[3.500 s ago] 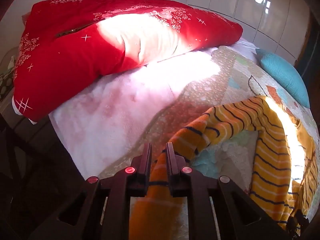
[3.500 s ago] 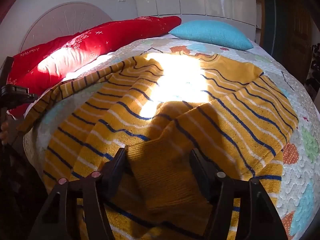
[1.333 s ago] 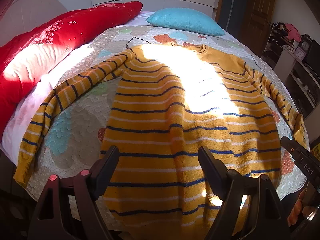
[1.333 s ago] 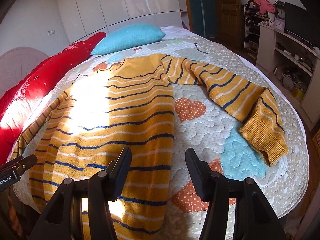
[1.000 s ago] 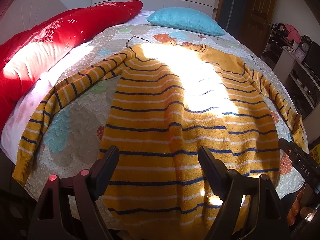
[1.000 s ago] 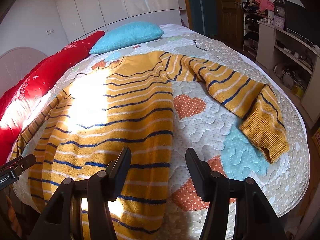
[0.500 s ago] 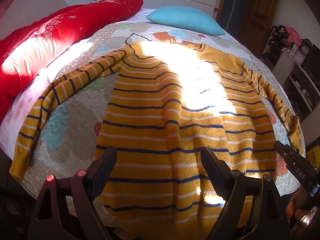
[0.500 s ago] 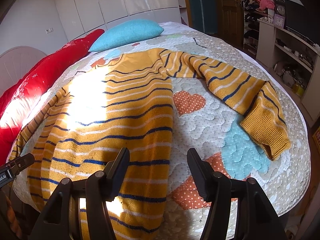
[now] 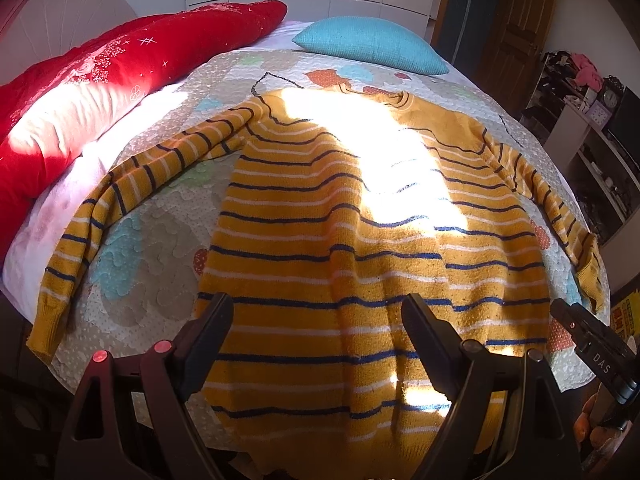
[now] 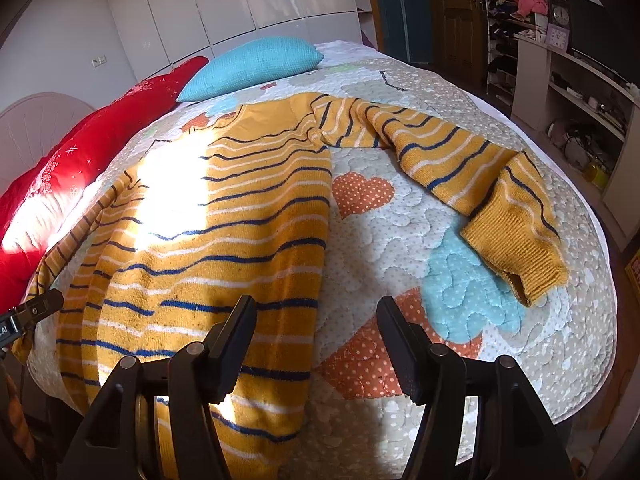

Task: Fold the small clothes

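Observation:
A yellow sweater (image 9: 340,240) with blue and white stripes lies flat on the bed, sleeves spread out, hem hanging over the near edge. It also shows in the right wrist view (image 10: 224,216). Its left sleeve (image 9: 120,200) runs to the left edge; its right sleeve (image 10: 472,176) ends in a ribbed cuff (image 10: 516,256). My left gripper (image 9: 318,316) is open and empty above the hem. My right gripper (image 10: 316,320) is open and empty above the sweater's right side edge; it also shows in the left wrist view (image 9: 592,344).
The bed has a patterned quilt (image 10: 400,240). A red duvet (image 9: 100,80) lies along the left side, a turquoise pillow (image 9: 368,44) at the far end. Shelves with clutter (image 10: 576,92) and a wooden door (image 10: 456,12) stand to the right.
Earlier each gripper held a sleeve; both have let go and pulled back to the foot of the bed. In the last second both views have barely shifted.

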A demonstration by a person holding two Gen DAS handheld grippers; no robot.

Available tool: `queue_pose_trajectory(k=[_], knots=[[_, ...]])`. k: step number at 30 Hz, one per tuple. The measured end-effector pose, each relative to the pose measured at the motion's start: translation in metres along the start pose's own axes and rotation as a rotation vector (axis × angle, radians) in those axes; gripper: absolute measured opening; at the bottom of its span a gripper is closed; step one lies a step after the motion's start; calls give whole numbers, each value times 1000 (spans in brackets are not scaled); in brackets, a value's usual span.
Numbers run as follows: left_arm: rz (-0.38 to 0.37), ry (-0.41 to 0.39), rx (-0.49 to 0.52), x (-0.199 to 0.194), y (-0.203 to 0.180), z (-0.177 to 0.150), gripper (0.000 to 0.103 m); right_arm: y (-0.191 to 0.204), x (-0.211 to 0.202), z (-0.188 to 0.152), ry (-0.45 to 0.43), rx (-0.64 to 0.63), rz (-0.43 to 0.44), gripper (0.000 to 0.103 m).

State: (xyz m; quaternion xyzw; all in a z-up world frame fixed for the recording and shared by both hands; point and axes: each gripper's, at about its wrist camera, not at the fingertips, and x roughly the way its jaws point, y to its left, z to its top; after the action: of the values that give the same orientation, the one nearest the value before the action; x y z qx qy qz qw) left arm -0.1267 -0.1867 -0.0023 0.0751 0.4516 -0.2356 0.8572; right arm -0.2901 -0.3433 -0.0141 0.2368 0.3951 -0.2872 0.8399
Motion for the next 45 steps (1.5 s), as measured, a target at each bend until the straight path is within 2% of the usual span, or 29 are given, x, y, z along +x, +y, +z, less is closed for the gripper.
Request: queue_pose_trajectory(k=[5,8,10,11,12,14,17,18,20,22,25,26,27,29,31,35,36,37,38,39,42,45], knots=[[-5,16,-15,4,3,-2,85,-8,5,-20,58,22,55,68],[-15,11,-13,2,0,-2,85,-3,10,-29,74,11,40,68],[-25,2,-15,-2,-3,0,85,3,8,-31,62,-10,77,42],[-28,-4,-16,-5,-4,3,85,7,8,-32,67,-18,122,15],[-31,-9,-19,-8,-5,6,85,10,8,-32,75,-22,170,9],[-38,-24,-41,-16,-6,13,85,14,5,-32,67,-33,204,7],[-42,-45,-99,-31,-2,25,86,5,-3,-31,53,-21,171,4],[-41,-48,-122,-36,-1,28,87,-2,-6,-31,51,-9,147,4],[-40,-63,-158,-41,2,32,96,-20,-9,-33,64,23,125,4],[-54,-84,-162,-44,3,31,97,-36,-17,-34,62,52,127,5],[-57,-60,-135,-34,-1,26,97,-63,-34,-29,-5,97,96,10],[-65,-39,-129,-29,-3,23,97,-72,-39,-25,-26,106,64,22],[-76,-17,-125,-24,-5,20,97,-80,-42,-21,-48,105,26,43],[-88,14,-111,-17,-10,15,97,-89,-47,-11,-107,69,-49,64],[-75,16,-91,-13,-15,11,97,-91,-46,-2,-157,-8,-116,65],[-56,13,-64,-10,-19,9,97,-85,-16,10,-145,-170,-197,65],[-56,15,-64,-10,-19,9,97,-85,-6,11,-130,-196,-214,64],[-58,17,-64,-10,-18,9,97,-86,3,12,-110,-219,-231,55],[-57,18,-62,-10,-18,10,97,-89,10,14,-97,-228,-241,16],[-54,18,-59,-10,-17,10,97,-95,14,17,-79,-213,-227,7],[-43,11,-64,-11,-13,10,97,-129,-6,34,-130,-47,-137,7],[-49,18,-86,-10,-8,11,97,-174,-35,52,-216,135,-134,6]])
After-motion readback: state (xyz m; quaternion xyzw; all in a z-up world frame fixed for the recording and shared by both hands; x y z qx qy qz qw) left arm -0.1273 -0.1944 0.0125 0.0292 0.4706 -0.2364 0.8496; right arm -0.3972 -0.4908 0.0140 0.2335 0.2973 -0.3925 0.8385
